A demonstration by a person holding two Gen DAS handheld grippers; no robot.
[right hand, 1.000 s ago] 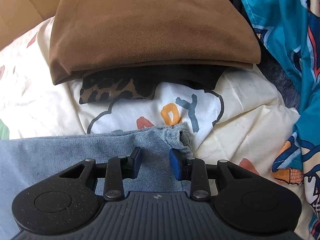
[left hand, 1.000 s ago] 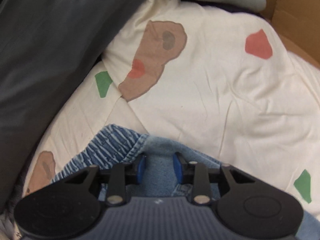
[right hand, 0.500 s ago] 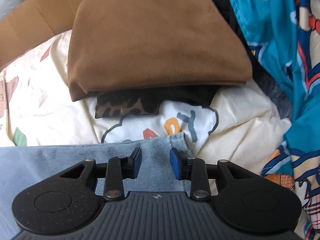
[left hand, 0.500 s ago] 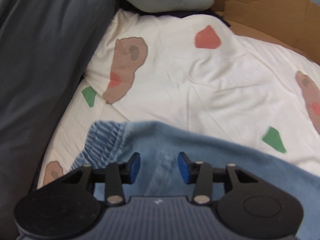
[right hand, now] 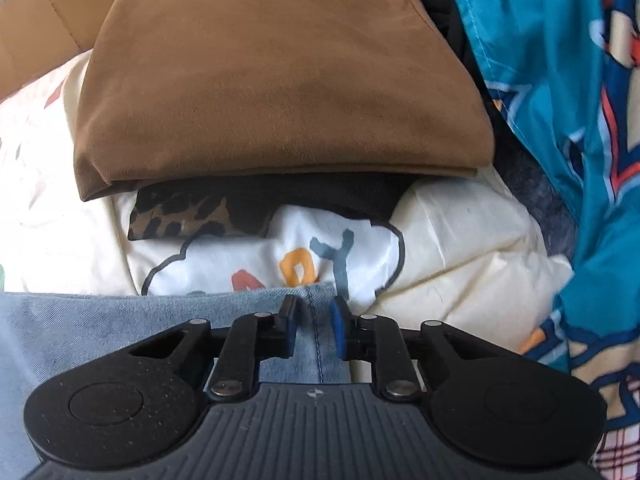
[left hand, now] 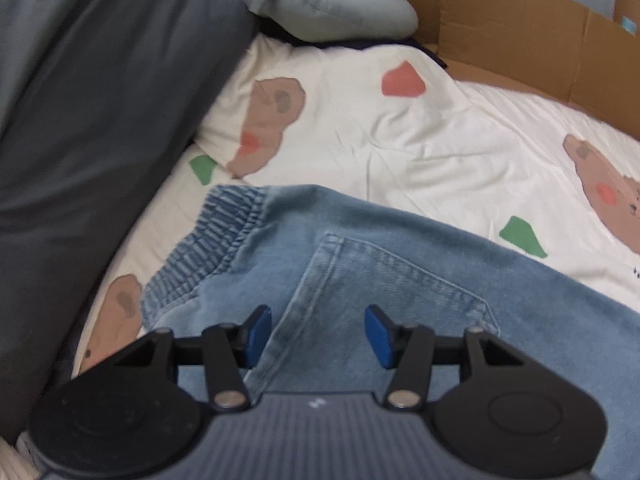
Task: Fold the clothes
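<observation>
Blue jeans [left hand: 400,280] are laid flat on the printed bedsheet [left hand: 420,148]. The left gripper [left hand: 318,336] is held above the back pocket, jaws apart and opening, nothing gripped. The right gripper [right hand: 314,328] is closing its jaws on the hem seam [right hand: 316,320].

Printed bedsheet [left hand: 400,152], cardboard box [left hand: 520,28]

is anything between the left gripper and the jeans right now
Nothing visible does. The left gripper hangs directly over the jeans by the back pocket, its jaws opening, pads clear of the denim.
</observation>
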